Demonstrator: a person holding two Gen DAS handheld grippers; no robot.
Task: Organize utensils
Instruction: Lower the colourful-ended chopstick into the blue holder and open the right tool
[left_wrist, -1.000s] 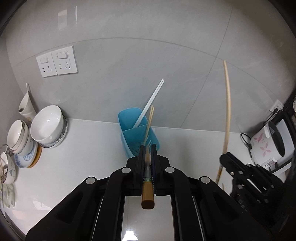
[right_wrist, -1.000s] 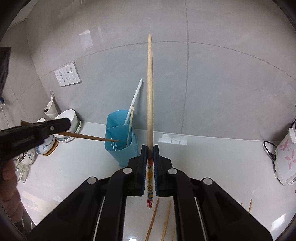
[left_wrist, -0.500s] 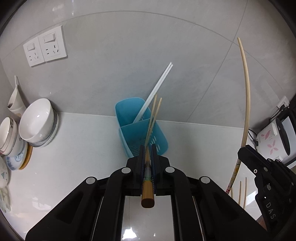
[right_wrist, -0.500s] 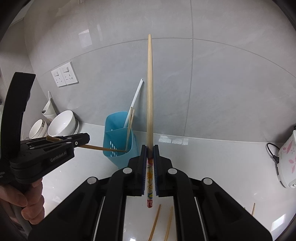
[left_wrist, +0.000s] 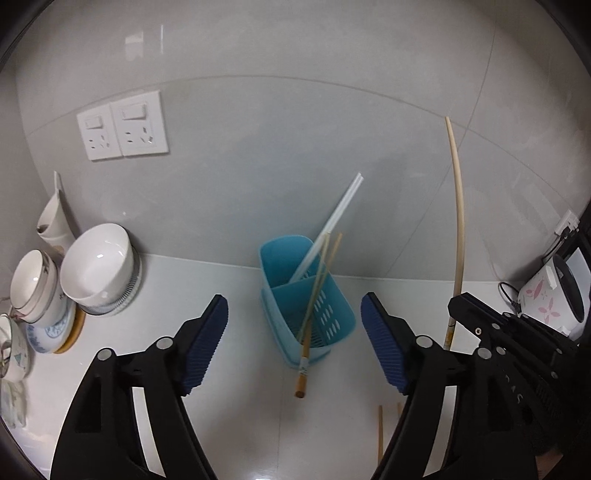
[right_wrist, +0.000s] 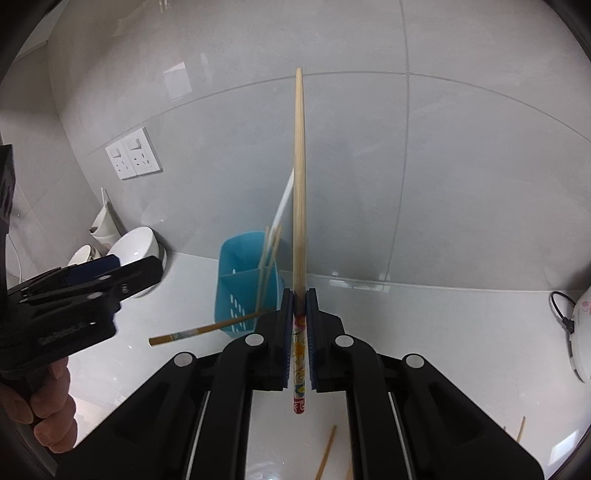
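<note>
A blue utensil holder stands on the white counter by the tiled wall, with white chopsticks and thin wooden ones in it. A brown-handled chopstick has its tip in the holder's front compartment and its handle sticking out toward me, free of my grip. My left gripper is open and empty just in front of the holder. My right gripper is shut on a long wooden chopstick with a patterned handle, held upright to the holder's right; it also shows in the left wrist view.
White bowls and stacked dishes stand at the left by the wall, under wall sockets. A rice cooker with its cord sits at the far right. Loose wooden chopsticks lie on the counter near me.
My left gripper has opened and let go of the brown-handled chopstick, which now leans in the holder. The left gripper drew back a little. The right gripper still holds its chopstick upright.
</note>
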